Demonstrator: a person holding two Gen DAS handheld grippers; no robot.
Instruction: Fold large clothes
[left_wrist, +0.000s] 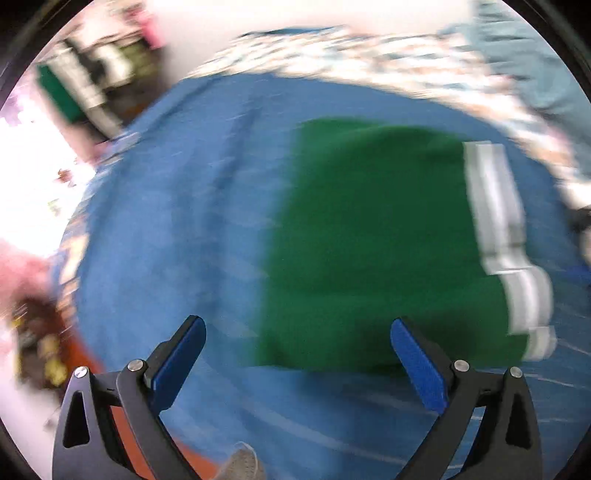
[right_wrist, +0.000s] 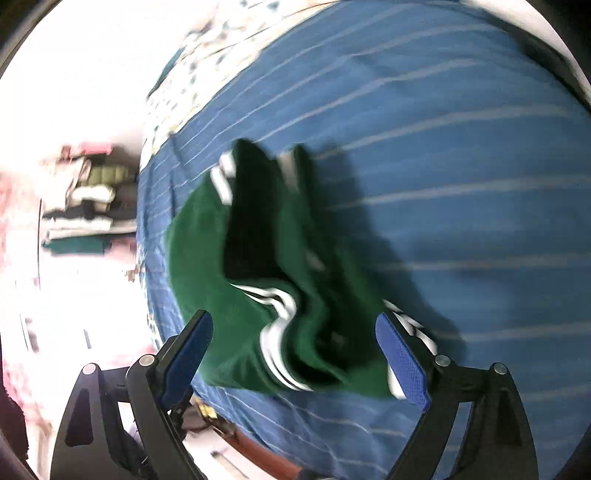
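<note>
In the left wrist view, the left tool (left_wrist: 298, 341) is seen spread wide with nothing between its pads, at the bottom of the frame. The garment (left_wrist: 369, 236) lies right of centre on the bed (left_wrist: 166, 221), flattened into a green block with a white-striped band along its right edge.

In the right wrist view, the right tool (right_wrist: 293, 338) is likewise spread and empty, while the garment is bunched at centre. The cloth is judged soft, light and limp, prone to slumping. A hold is best taken at a striped edge or corner, where the layers can be pinched together.
</note>
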